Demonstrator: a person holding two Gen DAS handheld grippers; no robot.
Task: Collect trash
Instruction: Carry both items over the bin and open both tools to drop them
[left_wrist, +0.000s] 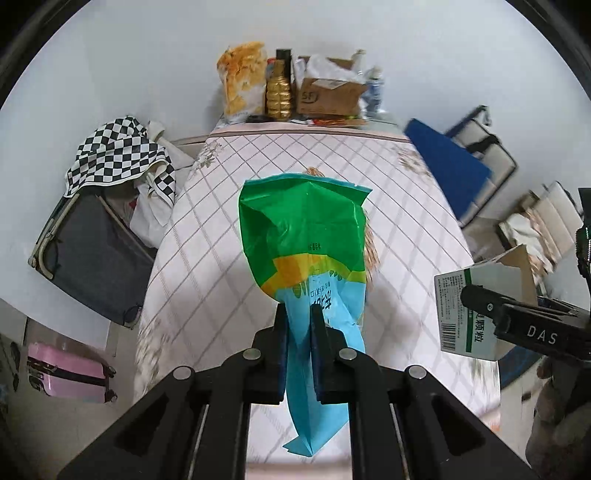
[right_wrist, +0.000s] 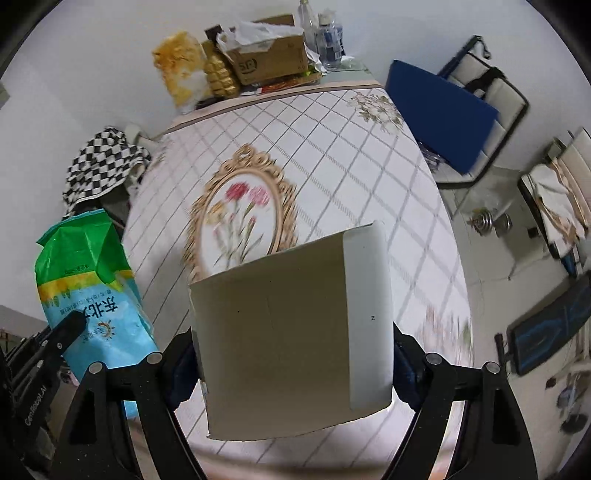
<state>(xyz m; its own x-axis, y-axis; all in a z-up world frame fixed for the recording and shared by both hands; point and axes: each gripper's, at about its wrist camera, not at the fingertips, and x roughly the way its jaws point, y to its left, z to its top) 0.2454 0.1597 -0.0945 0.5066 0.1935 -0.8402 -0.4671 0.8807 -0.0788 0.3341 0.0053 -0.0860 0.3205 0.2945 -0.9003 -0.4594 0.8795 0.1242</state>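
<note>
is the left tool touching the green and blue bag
Touching. The left wrist view shows the left tool clamped on the green and blue bag.

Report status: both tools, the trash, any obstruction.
Left tool shut on green-blue snack bag. Right tool shut on medicine box. Both lifted over tablecloth. Nothing blocking.

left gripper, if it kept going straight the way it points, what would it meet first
Probably the checked tablecloth on the table. The left gripper, shut on the green and blue bag, points down toward it; depth is unclear.
</note>
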